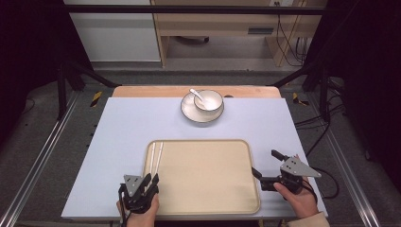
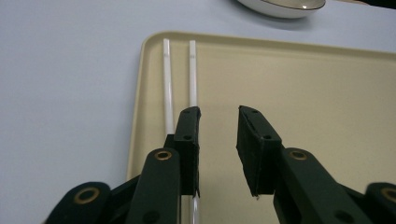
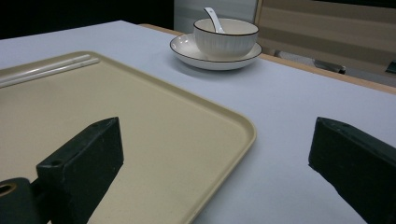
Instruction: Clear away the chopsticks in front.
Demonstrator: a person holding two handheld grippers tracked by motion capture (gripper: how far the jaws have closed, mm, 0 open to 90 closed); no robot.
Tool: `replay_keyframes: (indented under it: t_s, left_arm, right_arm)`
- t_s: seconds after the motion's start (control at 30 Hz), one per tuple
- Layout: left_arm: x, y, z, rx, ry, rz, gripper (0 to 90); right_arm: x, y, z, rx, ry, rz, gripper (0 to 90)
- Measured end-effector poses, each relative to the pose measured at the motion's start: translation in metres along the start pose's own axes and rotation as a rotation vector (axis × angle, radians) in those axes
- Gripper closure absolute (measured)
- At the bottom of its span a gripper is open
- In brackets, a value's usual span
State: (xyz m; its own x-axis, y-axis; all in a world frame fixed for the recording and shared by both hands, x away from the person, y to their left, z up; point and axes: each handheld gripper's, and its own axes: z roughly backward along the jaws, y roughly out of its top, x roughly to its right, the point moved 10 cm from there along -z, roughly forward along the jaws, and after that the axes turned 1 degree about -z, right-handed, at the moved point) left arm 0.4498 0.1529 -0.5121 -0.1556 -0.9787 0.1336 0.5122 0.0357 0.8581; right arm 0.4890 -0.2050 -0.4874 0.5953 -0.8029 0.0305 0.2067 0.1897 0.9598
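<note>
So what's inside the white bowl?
A white spoon stands in the bowl, its handle poking out over the rim. The bowl sits on a plate. The bowl's wall hides the spoon's scoop and whether any food is in there.

Lab-style recording rig, not home. Table point(image 1: 118, 142) with pale blue top stood inside black metal frame point(image 1: 189, 9) crossing top of frame; aluminium rails point(image 1: 42, 151) flanked it at lower left. Loose cables point(image 1: 288, 38) hung at upper right beside bare wooden furniture point(image 1: 213, 23); grey floor point(image 1: 47, 104) lay around.
</note>
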Motion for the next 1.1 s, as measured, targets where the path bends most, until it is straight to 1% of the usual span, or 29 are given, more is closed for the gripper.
replay_keyframes:
  t_s: [0.07,0.1,0.13,0.17,0.2,0.23,0.27,0.3,0.33,0.37,0.4,0.43,0.5,0.53,0.57,0.6,0.63,0.67,0.7,0.73,0.77,0.8,0.83,0.87,0.9,0.93,0.97,1.03,1.1]
  left_arm:
    - [-0.001,0.007,-0.005,-0.015,-0.017,-0.018,67.3]
    - [-0.001,0.007,-0.005,-0.015,-0.017,-0.018,65.6]
    - [-0.001,0.015,-0.011,-0.029,-0.043,-0.045,63.3]
    - [-0.002,0.020,-0.014,-0.032,-0.043,-0.073,61.6]
    - [-0.004,0.023,-0.018,-0.052,-0.050,-0.109,58.7]
    - [-0.004,0.023,-0.018,-0.052,-0.050,-0.109,55.1]
    - [-0.003,0.030,-0.027,-0.085,-0.100,-0.158,53.0]
    - [-0.006,0.034,-0.030,-0.092,-0.115,-0.180,51.2]
    - [-0.010,0.040,-0.033,-0.076,-0.114,-0.183,50.7]
    - [-0.010,0.040,-0.033,-0.076,-0.114,-0.183,49.5]
    - [-0.020,0.050,-0.037,-0.058,-0.128,-0.184,47.7]
    - [-0.025,0.054,-0.040,-0.055,-0.148,-0.178,45.1]
    - [-0.033,0.059,-0.044,-0.067,-0.199,-0.179,40.0]
    - [-0.033,0.059,-0.044,-0.067,-0.199,-0.179,38.3]
    - [-0.041,0.064,-0.047,-0.061,-0.247,-0.187,35.5]
    - [-0.041,0.064,-0.047,-0.061,-0.247,-0.187,32.4]
    - [-0.048,0.069,-0.048,-0.031,-0.279,-0.226,29.4]
    - [-0.048,0.069,-0.048,-0.031,-0.279,-0.226,26.5]
    - [-0.053,0.073,-0.047,0.004,-0.320,-0.297,23.6]
    - [-0.056,0.075,-0.047,0.025,-0.333,-0.330,19.8]
    - [-0.059,0.077,-0.045,0.044,-0.354,-0.341,17.1]
    - [-0.061,0.080,-0.044,0.076,-0.374,-0.350,14.9]
    - [-0.061,0.080,-0.044,0.076,-0.374,-0.350,13.2]
    - [-0.068,0.085,-0.039,0.130,-0.391,-0.344,12.3]
    - [-0.068,0.085,-0.039,0.130,-0.391,-0.344,10.9]
    - [-0.073,0.090,-0.032,0.172,-0.403,-0.330,9.1]
    - [-0.075,0.094,-0.027,0.194,-0.410,-0.328,7.3]
    - [-0.081,0.101,-0.016,0.242,-0.407,-0.344,5.5]
    - [-0.089,0.108,-0.007,0.266,-0.399,-0.360,4.5]
  right_arm:
    - [0.000,0.000,0.000,0.000,0.001,-0.002,3.3]
    - [0.000,0.000,0.000,0.000,0.001,-0.002,3.3]
    - [0.000,0.000,0.000,0.001,0.001,-0.001,3.3]
    - [0.000,0.000,0.000,0.000,0.000,-0.001,3.3]
    - [0.000,0.000,0.000,0.000,-0.001,-0.001,3.3]
    - [0.000,0.000,0.000,0.000,-0.001,-0.001,3.3]
    - [0.000,0.000,0.000,-0.002,-0.001,-0.001,3.3]
    - [0.000,-0.001,0.000,-0.004,0.000,0.000,3.3]
    - [0.000,-0.001,0.000,-0.005,-0.001,-0.001,3.3]
    - [0.001,-0.001,0.000,-0.004,-0.003,0.001,3.2]
    - [0.001,-0.001,0.000,-0.004,-0.006,0.000,3.2]
    - [0.002,-0.001,0.000,-0.006,-0.009,0.000,3.2]
    - [0.004,-0.001,0.000,-0.005,-0.015,-0.005,3.2]
    - [0.004,-0.001,0.001,-0.006,-0.017,-0.007,3.2]
    - [0.005,-0.001,0.001,-0.007,-0.019,-0.005,3.1]
    - [0.005,-0.001,0.001,-0.007,-0.019,-0.005,3.1]
    - [0.007,-0.002,0.000,-0.006,-0.025,-0.005,3.1]
    - [0.008,-0.002,0.001,-0.006,-0.028,-0.009,3.1]
    - [0.008,-0.001,0.001,-0.003,-0.031,-0.008,3.1]
    - [0.009,-0.001,0.001,0.000,-0.034,-0.009,3.1]
    - [0.010,0.000,0.001,0.002,-0.036,-0.011,3.0]
    - [0.010,0.000,0.002,0.003,-0.039,-0.010,3.0]
    - [0.011,0.000,0.002,0.005,-0.043,-0.015,3.0]
    - [0.012,0.000,0.003,0.006,-0.047,-0.016,3.0]
    - [0.012,0.000,0.003,0.006,-0.047,-0.016,3.0]
    - [0.013,0.001,0.003,0.011,-0.052,-0.018,3.0]
    - [0.015,0.002,0.004,0.014,-0.055,-0.017,2.9]
    - [0.016,0.003,0.004,0.019,-0.061,-0.023,2.9]
    - [0.018,0.004,0.005,0.028,-0.064,-0.024,2.9]
